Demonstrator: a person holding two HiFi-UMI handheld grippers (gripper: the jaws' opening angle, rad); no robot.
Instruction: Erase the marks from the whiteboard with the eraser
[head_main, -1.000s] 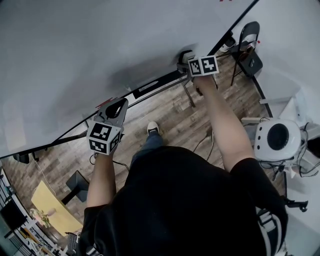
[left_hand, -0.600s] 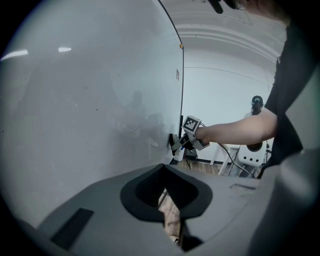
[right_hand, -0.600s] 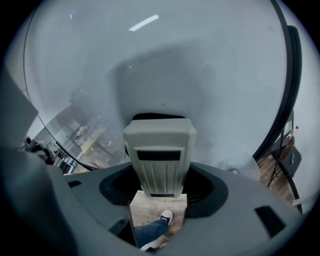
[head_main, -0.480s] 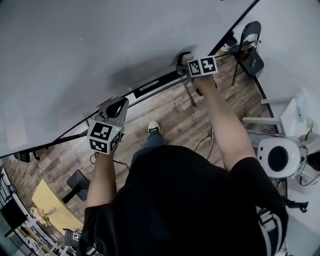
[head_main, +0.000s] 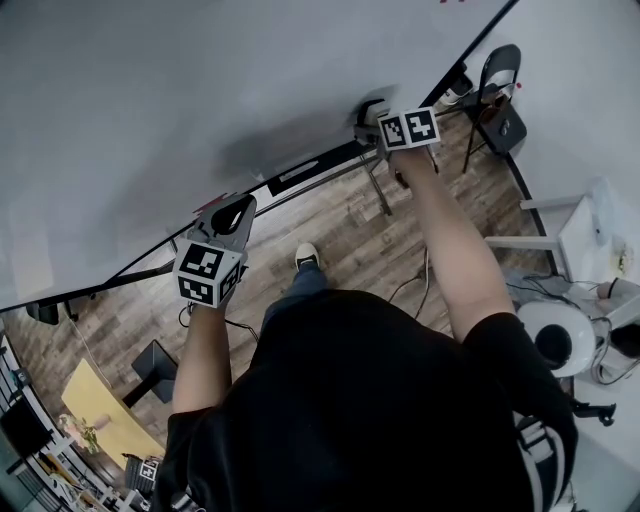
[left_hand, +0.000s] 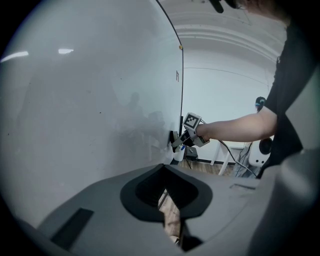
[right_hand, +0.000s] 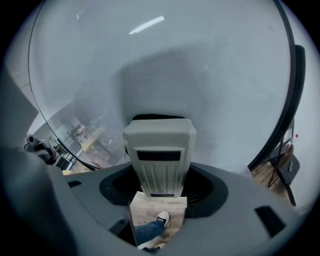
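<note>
The whiteboard (head_main: 200, 90) fills the upper left of the head view, grey-white, with a soft shadow near its lower edge. My right gripper (head_main: 372, 124) is shut on a pale ribbed eraser (head_main: 366, 112), which it presses against the board close to the lower frame. In the right gripper view the eraser (right_hand: 160, 150) stands upright between the jaws, its far end on the whiteboard (right_hand: 150, 60). My left gripper (head_main: 236, 206) hangs lower left, just off the board edge, shut with nothing in it. One small dark mark (left_hand: 177, 75) shows high on the board.
A black ledge (head_main: 310, 170) runs along the board's lower edge. A black chair (head_main: 500, 100) stands at the upper right, a white round device (head_main: 555, 340) and white furniture (head_main: 590, 230) at the right. A yellow table (head_main: 100, 420) is at the lower left, over wood floor.
The right gripper with the eraser has edged slightly to the right along the board. The white round device at the right has slid toward the picture's lower edge. The left gripper stays put.
</note>
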